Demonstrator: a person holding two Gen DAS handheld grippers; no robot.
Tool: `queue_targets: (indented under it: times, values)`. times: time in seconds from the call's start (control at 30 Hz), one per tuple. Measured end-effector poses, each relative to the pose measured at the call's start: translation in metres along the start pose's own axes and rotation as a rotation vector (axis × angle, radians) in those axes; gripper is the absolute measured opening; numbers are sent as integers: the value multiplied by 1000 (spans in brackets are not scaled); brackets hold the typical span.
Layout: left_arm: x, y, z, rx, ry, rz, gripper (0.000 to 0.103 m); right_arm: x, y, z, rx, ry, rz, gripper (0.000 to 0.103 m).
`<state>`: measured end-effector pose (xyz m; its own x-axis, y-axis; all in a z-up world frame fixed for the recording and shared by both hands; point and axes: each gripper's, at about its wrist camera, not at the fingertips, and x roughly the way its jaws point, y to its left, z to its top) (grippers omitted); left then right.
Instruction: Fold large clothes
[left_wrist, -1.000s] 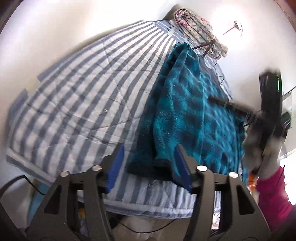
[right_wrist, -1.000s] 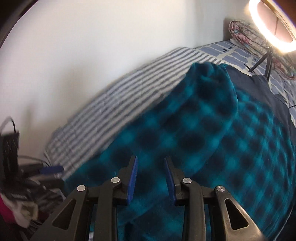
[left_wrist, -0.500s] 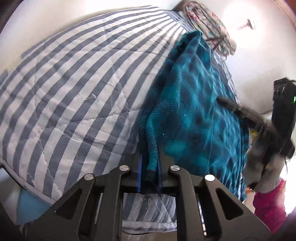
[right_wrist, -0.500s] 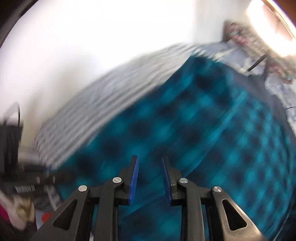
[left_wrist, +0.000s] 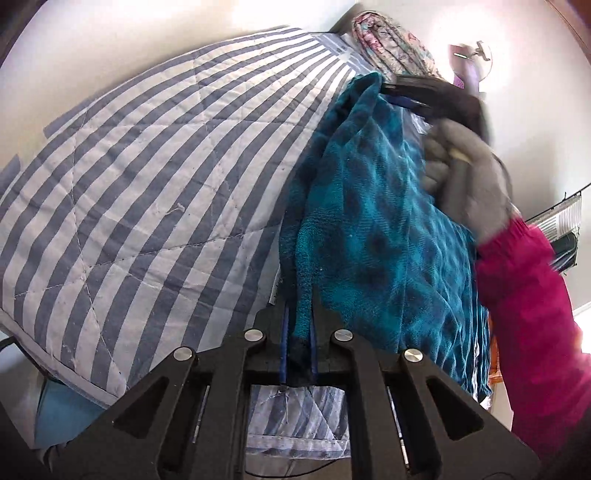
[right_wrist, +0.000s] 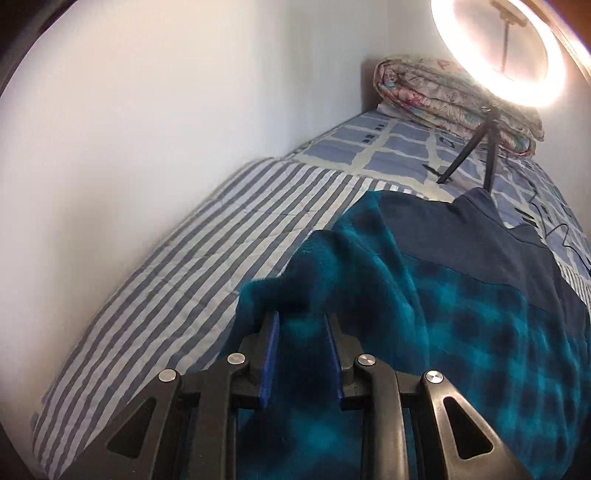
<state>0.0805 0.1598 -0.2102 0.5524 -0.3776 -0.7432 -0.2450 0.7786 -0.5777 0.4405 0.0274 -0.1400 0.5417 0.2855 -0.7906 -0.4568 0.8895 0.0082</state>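
A large teal-and-black checked fleece garment lies on a blue-and-white striped quilt on a bed. My left gripper is shut on the garment's near edge, a fold of fleece pinched between the blue pads. My right gripper is open, its fingers down on the fleece near its left edge. In the left wrist view the right gripper shows blurred at the garment's far end, held by a grey-gloved hand with a pink sleeve.
A rolled floral duvet lies at the head of the bed. A ring light on a small black tripod stands on the checked sheet beside it. A white wall runs along the bed's left side.
My left gripper closed on the garment's near edge and lifted it slightly. My right gripper swept forward along the fleece to its far left part.
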Motion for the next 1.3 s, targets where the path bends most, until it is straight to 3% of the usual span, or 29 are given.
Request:
queue_targets:
  times: [0.17,0.3,0.37,0.43,0.5,0.63,0.8,0.97,1.07,1.13,1.17,1.2,1.3]
  values:
    - [-1,-10,0,21,-8,-8,5,57,13,-6,30,113,0,24]
    - [-2,-17,0,36,-15,-14,5,56,5,-4,48,141,19,26]
    - [-2,-23,-1,49,-22,-14,5,42,-2,-1,92,165,47,32]
    - [-3,-29,-3,72,-32,-11,5,28,-3,-1,116,188,87,53]
    - [-3,-38,-5,100,-42,-4,5,15,4,-8,127,229,125,62]
    - [0,-49,-8,124,-48,2,5,0,31,-25,116,330,183,62]
    - [2,-63,-12,184,-60,21,5,4,71,-42,-15,406,110,62]
    - [6,-83,-16,273,-60,39,5,18,84,-56,-48,445,45,63]
    - [9,-91,-17,307,-53,46,5,17,86,-62,-91,427,9,52]
    - [9,-95,-17,319,-50,48,5,16,84,-63,-131,409,-34,28]
    - [10,-98,-17,327,-50,50,5,13,82,-64,-132,401,-34,23]
    - [9,-102,-18,341,-53,54,5,9,77,-65,-117,394,-24,13]
    - [10,-116,-21,387,-58,64,5,-7,49,-66,15,355,98,7]
